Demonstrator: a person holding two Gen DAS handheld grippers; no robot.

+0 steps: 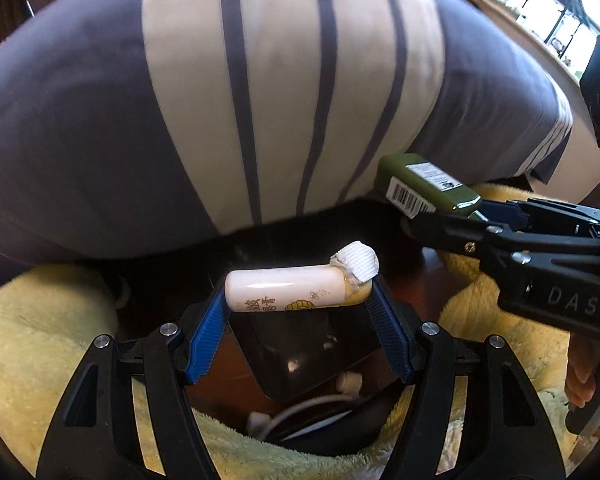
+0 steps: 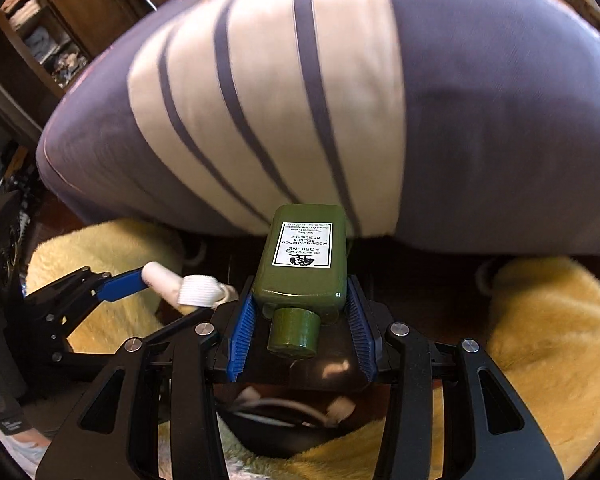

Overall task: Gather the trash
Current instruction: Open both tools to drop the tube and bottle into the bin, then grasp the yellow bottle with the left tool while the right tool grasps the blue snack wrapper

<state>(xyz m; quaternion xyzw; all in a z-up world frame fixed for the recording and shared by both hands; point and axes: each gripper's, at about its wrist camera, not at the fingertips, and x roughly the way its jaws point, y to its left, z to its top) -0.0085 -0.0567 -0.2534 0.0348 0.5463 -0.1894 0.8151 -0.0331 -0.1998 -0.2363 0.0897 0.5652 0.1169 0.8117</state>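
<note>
My left gripper (image 1: 298, 294) is shut on a small white bottle (image 1: 288, 292) with a ribbed white cap, held crosswise between the blue pads. It also shows in the right wrist view (image 2: 180, 282) at the left. My right gripper (image 2: 302, 308) is shut on a green rectangular bottle (image 2: 304, 260) with a round green cap toward the camera. The green bottle also shows in the left wrist view (image 1: 428, 184) at the right, in the other gripper's fingers. Both are held above a black bin (image 1: 300, 356) with white objects inside.
A large grey-and-white striped cushion or bedding (image 1: 240, 100) fills the view just ahead. A fluffy yellow rug (image 2: 552, 340) lies on both sides of the bin. A wooden shelf unit (image 2: 40, 40) stands at the far left.
</note>
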